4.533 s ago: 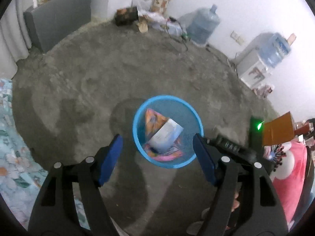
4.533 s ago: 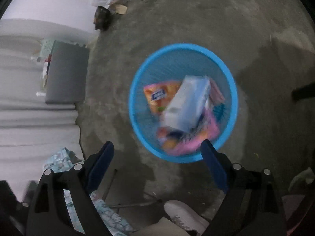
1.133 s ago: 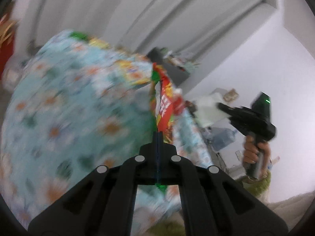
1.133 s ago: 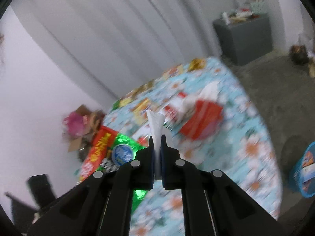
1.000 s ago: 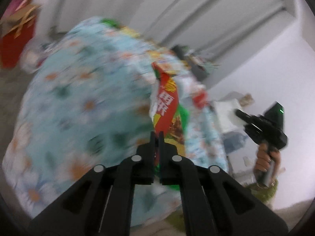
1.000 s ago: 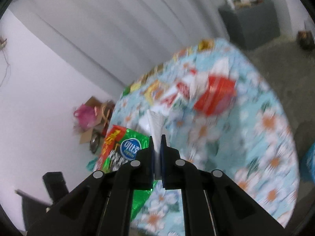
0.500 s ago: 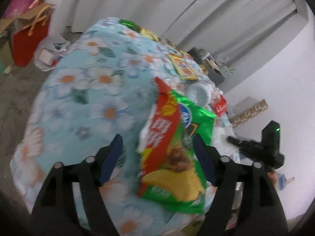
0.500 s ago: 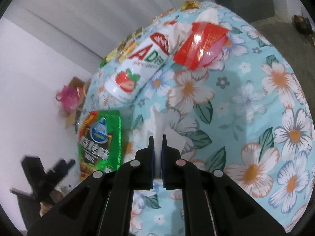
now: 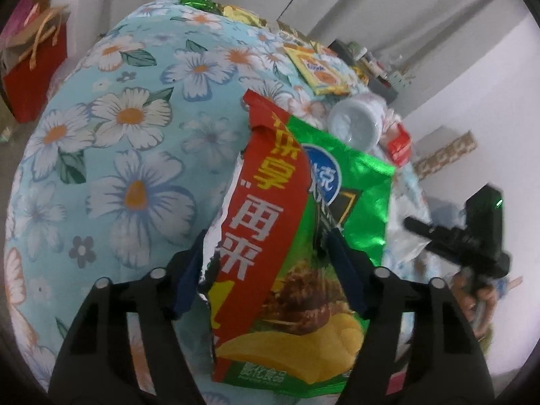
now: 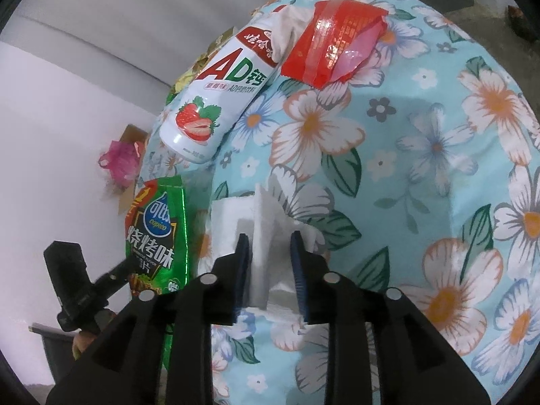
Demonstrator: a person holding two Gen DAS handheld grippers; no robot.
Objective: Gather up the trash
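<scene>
Left gripper jaws apart, just narrowing around chip bag on table; right gripper just opening, tissue between, seemingly loose. Square both, pinch firmly before lifting.

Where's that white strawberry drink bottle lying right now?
In the right wrist view the strawberry drink bottle lies on its side at the upper left of the flowered tablecloth, beside the red wrapper, above the green chip bag.
</scene>
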